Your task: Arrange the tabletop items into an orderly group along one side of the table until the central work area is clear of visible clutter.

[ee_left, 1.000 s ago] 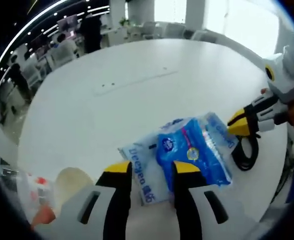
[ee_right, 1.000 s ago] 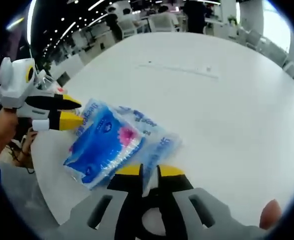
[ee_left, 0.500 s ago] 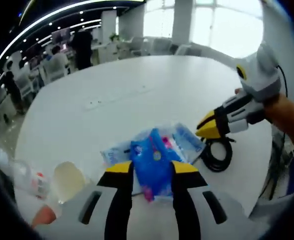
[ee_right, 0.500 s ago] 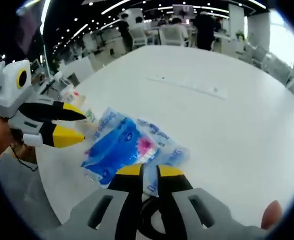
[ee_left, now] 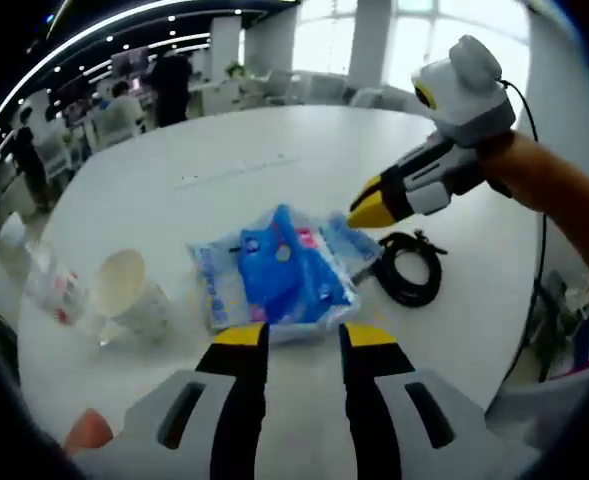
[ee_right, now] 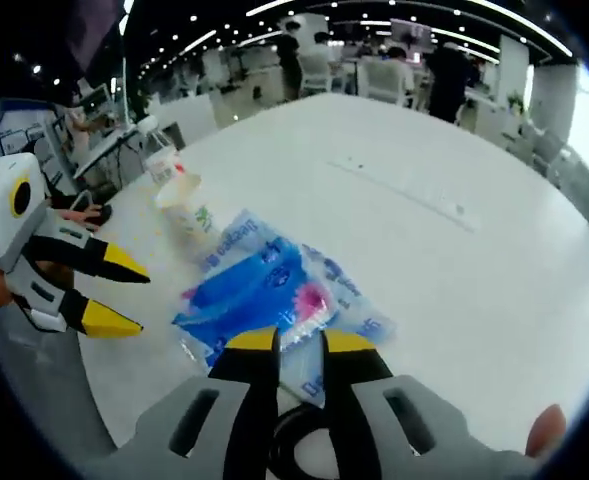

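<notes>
A blue and clear tissue pack (ee_left: 274, 275) lies flat on the white round table (ee_left: 224, 170). My left gripper (ee_left: 304, 335) is open just short of the pack's near edge, touching nothing. In the right gripper view it hangs open (ee_right: 132, 298) to the left of the pack (ee_right: 264, 300). My right gripper (ee_right: 299, 342) has its jaws nearly together on the pack's clear plastic edge. It comes into the left gripper view (ee_left: 366, 212) from the right, at the pack's far corner.
A paper cup (ee_left: 129, 290) lies on its side left of the pack, with a plastic bottle (ee_left: 49, 290) beyond it near the table's edge. A coiled black cable (ee_left: 409, 270) lies right of the pack. The far half of the table is bare. People and chairs stand far behind.
My left gripper has pulled back off the pack, which earlier sat between its jaws. It now hangs open to the side. The right gripper stays at the pack's edge.
</notes>
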